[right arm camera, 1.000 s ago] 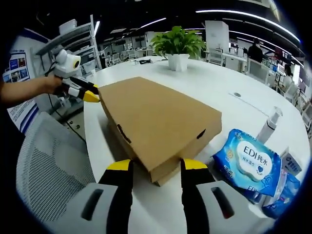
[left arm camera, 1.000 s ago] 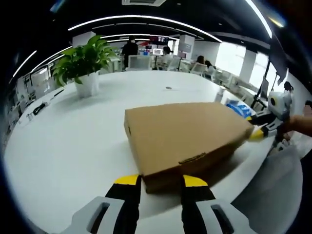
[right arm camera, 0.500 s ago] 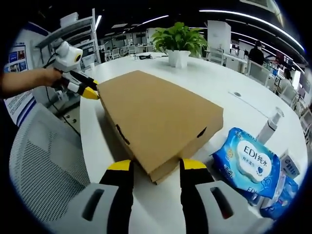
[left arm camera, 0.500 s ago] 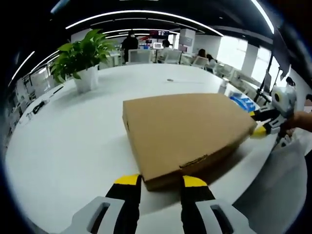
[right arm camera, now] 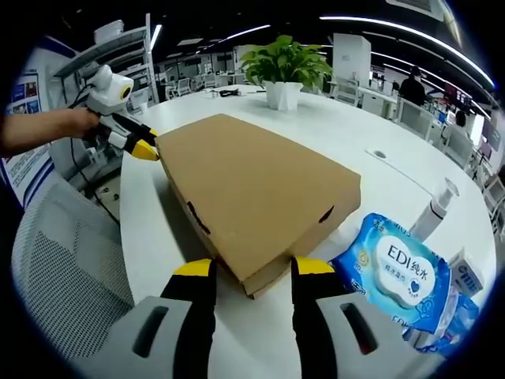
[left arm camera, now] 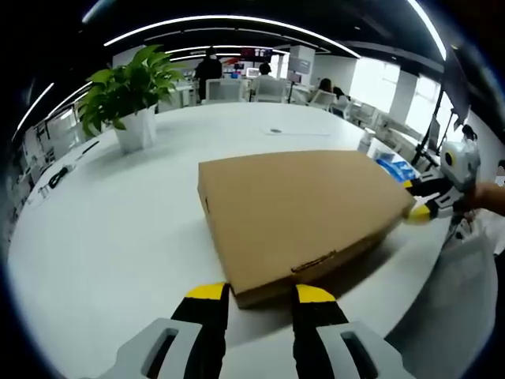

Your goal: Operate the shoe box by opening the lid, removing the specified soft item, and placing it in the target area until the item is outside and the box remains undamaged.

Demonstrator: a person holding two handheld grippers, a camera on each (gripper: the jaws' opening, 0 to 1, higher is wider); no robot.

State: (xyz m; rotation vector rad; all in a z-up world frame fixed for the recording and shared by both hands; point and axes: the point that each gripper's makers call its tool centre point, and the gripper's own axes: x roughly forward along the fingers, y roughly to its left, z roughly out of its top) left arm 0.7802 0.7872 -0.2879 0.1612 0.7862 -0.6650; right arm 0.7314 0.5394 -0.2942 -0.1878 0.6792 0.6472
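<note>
We see the closed cardboard box [left arm camera: 304, 213] lying flat on the white table [left arm camera: 118, 229]. Our left gripper [left arm camera: 256, 294] and right gripper [right arm camera: 245, 268] each hold their jaws apart around opposite corners of it.

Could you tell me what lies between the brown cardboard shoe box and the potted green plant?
Only bare white table lies between brown cardboard shoe box and potted green plant, in the left gripper view.
</note>
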